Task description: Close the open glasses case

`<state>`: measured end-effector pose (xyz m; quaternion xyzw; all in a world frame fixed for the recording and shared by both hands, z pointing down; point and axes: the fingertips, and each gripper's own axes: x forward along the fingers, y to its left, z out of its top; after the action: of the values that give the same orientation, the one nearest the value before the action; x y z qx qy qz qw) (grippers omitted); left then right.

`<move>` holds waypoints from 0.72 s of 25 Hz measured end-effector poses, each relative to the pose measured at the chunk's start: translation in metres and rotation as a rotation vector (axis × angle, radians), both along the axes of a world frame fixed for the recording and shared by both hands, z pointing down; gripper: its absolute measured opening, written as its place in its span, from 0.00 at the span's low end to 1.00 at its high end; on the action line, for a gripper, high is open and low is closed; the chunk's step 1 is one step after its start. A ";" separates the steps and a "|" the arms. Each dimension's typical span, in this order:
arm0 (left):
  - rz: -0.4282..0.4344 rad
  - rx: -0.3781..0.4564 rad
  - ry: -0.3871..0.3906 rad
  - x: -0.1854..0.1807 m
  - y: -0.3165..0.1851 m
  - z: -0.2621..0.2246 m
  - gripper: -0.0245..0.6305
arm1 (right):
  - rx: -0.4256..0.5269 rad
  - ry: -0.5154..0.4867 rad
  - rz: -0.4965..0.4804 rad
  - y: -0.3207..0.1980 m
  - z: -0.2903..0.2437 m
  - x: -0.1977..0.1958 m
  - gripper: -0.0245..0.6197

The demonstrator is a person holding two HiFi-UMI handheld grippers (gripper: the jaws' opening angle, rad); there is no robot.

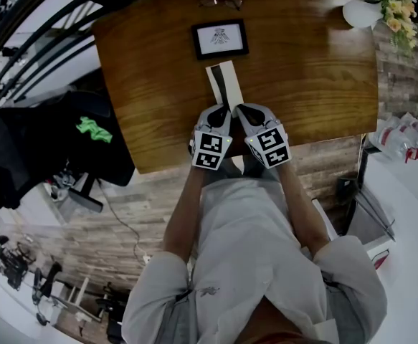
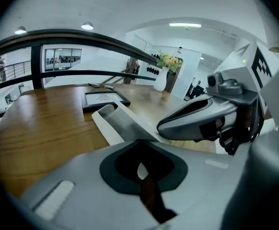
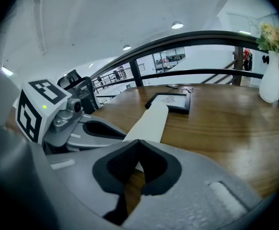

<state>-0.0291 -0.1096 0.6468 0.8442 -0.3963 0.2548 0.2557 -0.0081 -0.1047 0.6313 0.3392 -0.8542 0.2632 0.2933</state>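
- Glasses case: lies open, lengthwise on the wooden table; both grippers hide its near end.
- Left gripper, right gripper: tongs pressed together, side by side over that end; whether they touch it is unclear.

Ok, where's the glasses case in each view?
Head view: glasses case, middle of the table.
Left gripper view: centre-left, running away from the camera.
Right gripper view: centre.
Shared landmark: the picture frame at its far end.
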 end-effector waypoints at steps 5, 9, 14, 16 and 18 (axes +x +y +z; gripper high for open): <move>-0.014 -0.004 -0.004 -0.006 0.001 0.002 0.07 | 0.001 0.000 -0.011 0.001 0.000 -0.004 0.04; -0.028 -0.007 -0.008 -0.011 0.001 0.003 0.07 | -0.003 0.003 -0.022 0.002 0.001 -0.007 0.04; -0.036 -0.013 -0.013 -0.017 0.002 0.005 0.07 | -0.006 0.001 -0.029 0.003 0.001 -0.011 0.04; -0.039 -0.015 -0.015 -0.019 0.002 0.007 0.07 | -0.007 0.002 -0.032 0.003 0.002 -0.013 0.04; -0.042 -0.019 -0.018 -0.021 0.003 0.008 0.07 | -0.008 0.003 -0.035 0.004 0.003 -0.014 0.04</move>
<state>-0.0499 -0.1066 0.6550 0.8309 -0.4138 0.2605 0.2655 -0.0223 -0.1007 0.6346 0.3235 -0.8585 0.2608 0.3006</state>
